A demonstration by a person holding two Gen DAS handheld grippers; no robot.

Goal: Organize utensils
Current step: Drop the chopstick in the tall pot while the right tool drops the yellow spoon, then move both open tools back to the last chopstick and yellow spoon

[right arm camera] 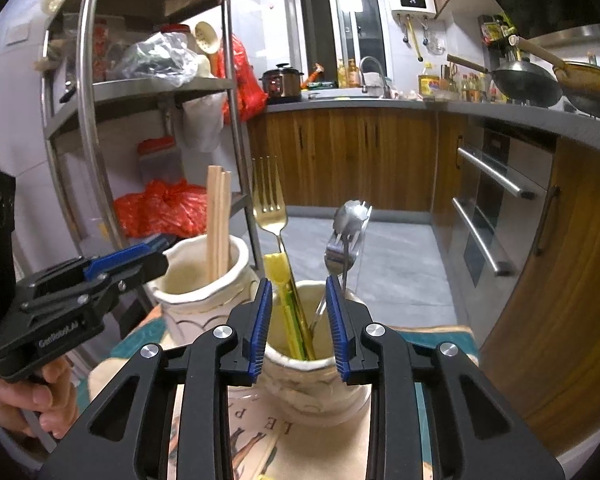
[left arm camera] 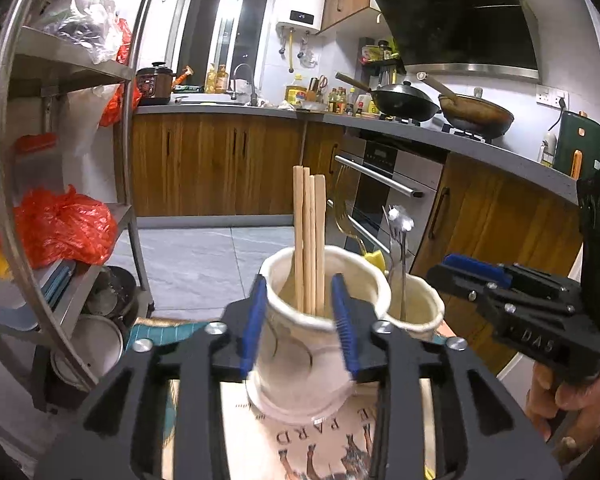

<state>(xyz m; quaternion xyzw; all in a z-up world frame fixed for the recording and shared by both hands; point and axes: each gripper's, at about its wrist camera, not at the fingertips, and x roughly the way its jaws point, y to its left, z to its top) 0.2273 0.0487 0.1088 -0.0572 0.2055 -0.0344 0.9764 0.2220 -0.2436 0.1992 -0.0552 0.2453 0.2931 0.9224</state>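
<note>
Two cream ceramic cups stand side by side on a printed cloth (left arm camera: pixel 300 444). The left cup (left arm camera: pixel 312 352) holds several wooden chopsticks (left arm camera: pixel 308 232). My left gripper (left arm camera: pixel 299 284) is open just in front of this cup, its blue pads either side of the rim and pressing on nothing. The right cup (right arm camera: pixel 312 384) holds a gold fork (right arm camera: pixel 268 200), a silver spoon (right arm camera: pixel 350 220) and a yellow-green utensil (right arm camera: pixel 280 276). My right gripper (right arm camera: pixel 299 280) stands open before that cup, with nothing between its pads. A hand holds each gripper.
A steel shelf rack (left arm camera: pixel 124 184) with red bags (left arm camera: pixel 64 224) stands close on the left. Wooden cabinets, an oven (left arm camera: pixel 384 184) and a counter with two woks (left arm camera: pixel 408 100) run along the back and right. Grey tiled floor (right arm camera: pixel 396 264) lies beyond the table.
</note>
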